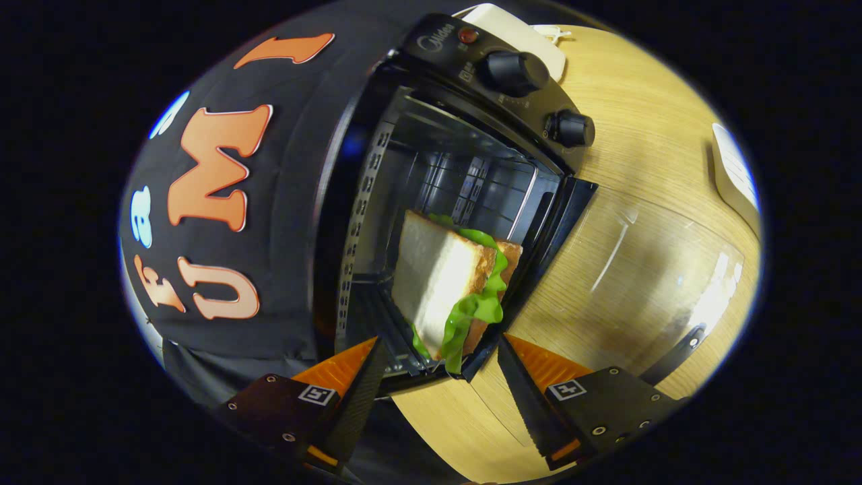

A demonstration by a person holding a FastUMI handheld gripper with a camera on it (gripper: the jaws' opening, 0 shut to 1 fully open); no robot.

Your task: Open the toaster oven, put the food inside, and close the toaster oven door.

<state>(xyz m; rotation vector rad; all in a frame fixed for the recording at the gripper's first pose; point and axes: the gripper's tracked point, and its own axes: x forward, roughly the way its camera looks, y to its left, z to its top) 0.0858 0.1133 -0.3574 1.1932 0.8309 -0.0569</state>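
The black toaster oven stands on a wooden table, and the whole view is rolled sideways. Its glass door hangs fully open and lies flat over the table, its handle at the outer end. A sandwich of white bread and green lettuce rests in the oven's mouth, at the front of the chamber. My gripper is open. Its two fingertips stand either side of the sandwich's near end, with gaps showing on both sides. Two black knobs sit on the oven's control panel.
A white flat object lies on the table beyond the open door. Another white object sits behind the oven's control panel. The black booth cloth hangs close along the oven's other side.
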